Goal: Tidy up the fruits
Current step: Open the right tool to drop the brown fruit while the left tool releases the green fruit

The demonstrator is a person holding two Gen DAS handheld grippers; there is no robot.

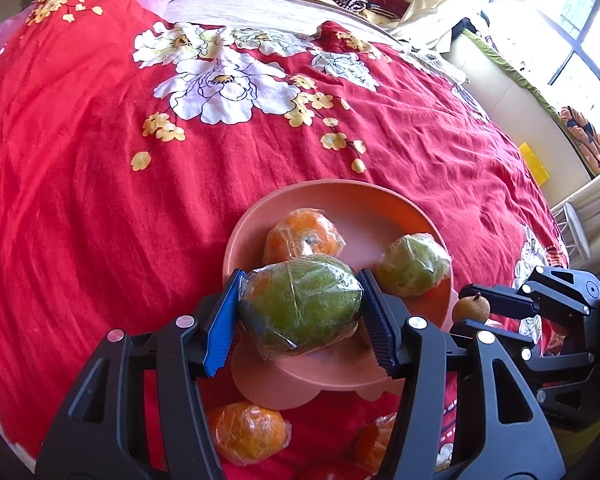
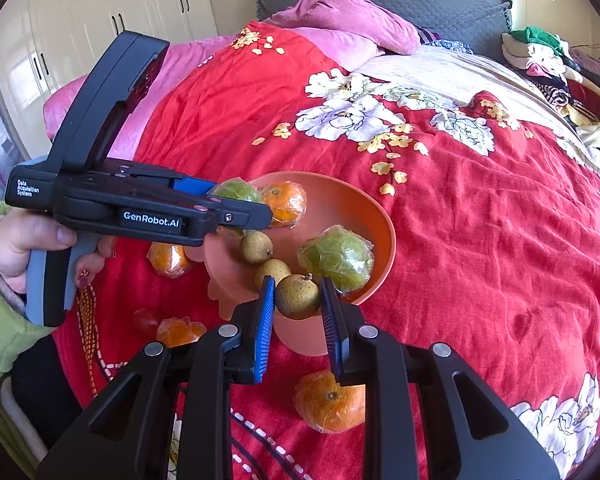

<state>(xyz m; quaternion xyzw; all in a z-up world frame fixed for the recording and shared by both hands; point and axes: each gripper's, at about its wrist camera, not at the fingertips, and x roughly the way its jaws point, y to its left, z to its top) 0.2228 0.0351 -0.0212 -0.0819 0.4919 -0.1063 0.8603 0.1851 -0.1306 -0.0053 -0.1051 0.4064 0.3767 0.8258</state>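
A pink bowl (image 1: 340, 200) sits on the red flowered bedspread; it also shows in the right wrist view (image 2: 384, 224). My left gripper (image 1: 300, 312) is shut on a plastic-wrapped green citrus (image 1: 300, 304), held over the bowl's near rim. In the bowl lie a wrapped orange (image 1: 302, 236) and another wrapped green citrus (image 1: 414, 264). My right gripper (image 2: 298, 312) is shut on a small brown longan (image 2: 298, 296) at the bowl's near edge. Two more longans (image 2: 256, 246) lie in the bowl.
Wrapped oranges lie on the bedspread near the bowl (image 2: 330, 400), (image 2: 168, 258), (image 2: 178, 330), beside a small red fruit (image 2: 145, 320). Pink pillows (image 2: 340, 20) and a clothes pile (image 2: 548, 56) sit at the bed's far end. A window (image 1: 560, 12) is at right.
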